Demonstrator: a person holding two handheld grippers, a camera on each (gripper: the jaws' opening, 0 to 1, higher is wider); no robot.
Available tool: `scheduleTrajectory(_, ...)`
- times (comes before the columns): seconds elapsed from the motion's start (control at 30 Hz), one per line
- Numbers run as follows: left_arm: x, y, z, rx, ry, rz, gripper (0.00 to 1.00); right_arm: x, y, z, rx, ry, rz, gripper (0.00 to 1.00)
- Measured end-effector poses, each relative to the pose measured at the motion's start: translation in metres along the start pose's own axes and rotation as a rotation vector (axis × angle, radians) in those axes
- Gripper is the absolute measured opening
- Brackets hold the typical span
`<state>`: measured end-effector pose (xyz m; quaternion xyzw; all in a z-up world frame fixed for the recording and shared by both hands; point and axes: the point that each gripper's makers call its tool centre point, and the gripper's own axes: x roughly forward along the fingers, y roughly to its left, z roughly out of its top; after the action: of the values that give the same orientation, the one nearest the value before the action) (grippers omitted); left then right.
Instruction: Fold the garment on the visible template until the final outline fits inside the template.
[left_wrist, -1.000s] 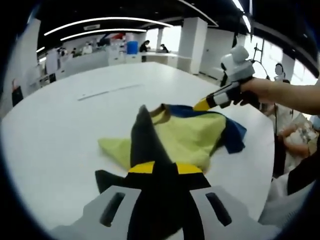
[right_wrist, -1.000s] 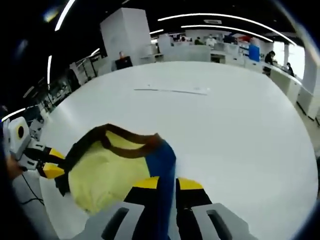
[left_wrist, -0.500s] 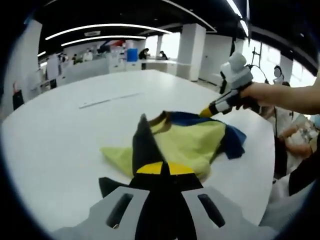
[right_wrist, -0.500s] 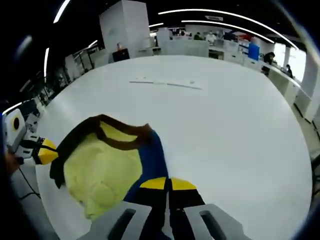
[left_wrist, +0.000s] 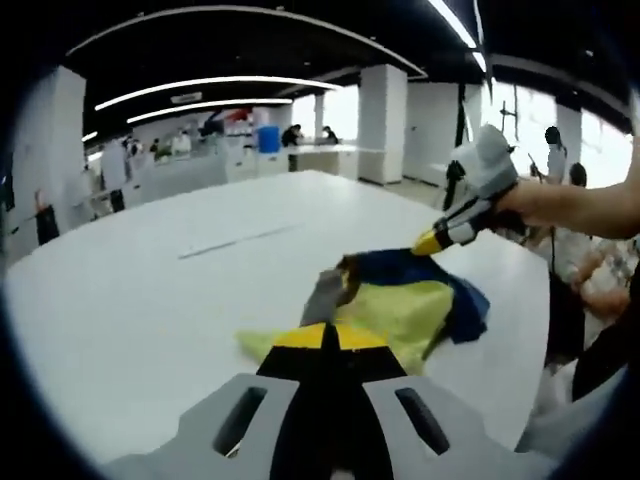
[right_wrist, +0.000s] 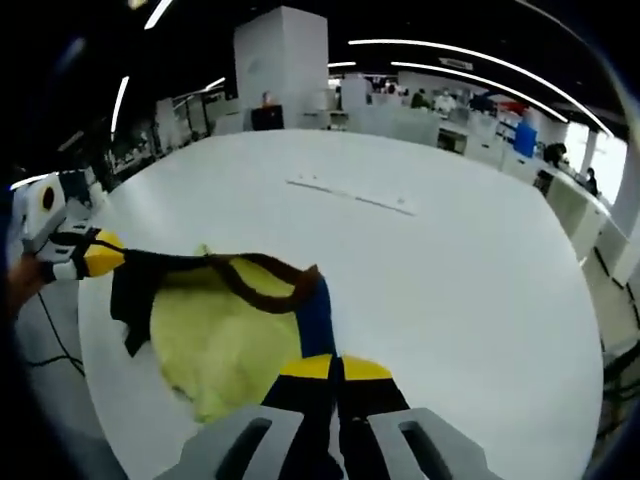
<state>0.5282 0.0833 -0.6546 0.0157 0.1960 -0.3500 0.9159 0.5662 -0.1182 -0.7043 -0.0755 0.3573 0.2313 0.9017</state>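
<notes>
The garment (left_wrist: 405, 305) is yellow with a dark blue part and black trim; it hangs bunched between the two grippers over the round white table (left_wrist: 130, 300). My left gripper (left_wrist: 322, 338) is shut on the garment's dark edge. It also appears at the left of the right gripper view, as the left gripper (right_wrist: 97, 256) pinching the black trim. My right gripper (right_wrist: 327, 367) is shut on the blue edge of the garment (right_wrist: 225, 335). In the left gripper view the right gripper (left_wrist: 430, 243) holds the blue part, with a person's hand (left_wrist: 535, 205) behind it.
A thin pale strip (right_wrist: 352, 195) lies on the table beyond the garment, also seen as the strip (left_wrist: 240, 240). People stand right of the table (left_wrist: 560, 170). White pillars and desks (left_wrist: 385, 120) fill the background. A cable (right_wrist: 50, 340) hangs past the table edge.
Both grippers have lifted and drawn the garment's top edge up and taut; the cloth sits more bunched. Both stay shut on it.
</notes>
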Motion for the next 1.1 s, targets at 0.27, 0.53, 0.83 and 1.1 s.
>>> scheduleTrajectory(0.27, -0.008, 0.017, 0.024, 0.119, -0.024, 0.060, 0.00, -0.022, 0.006, 0.027, -0.006, -0.075, 0.025, 0.00)
scheduleTrajectory(0.53, -0.008, 0.039, 0.053, 0.128, -0.091, 0.140, 0.00, -0.034, 0.003, 0.050, -0.043, -0.130, 0.001, 0.00)
scheduleTrajectory(0.83, -0.001, 0.059, 0.080, 0.159, -0.138, 0.239, 0.00, -0.038, -0.014, 0.087, -0.097, -0.207, -0.095, 0.00)
scheduleTrajectory(1.1, 0.013, 0.090, 0.087, 0.134, -0.180, 0.352, 0.00, -0.020, -0.027, 0.111, -0.103, -0.248, -0.138, 0.00)
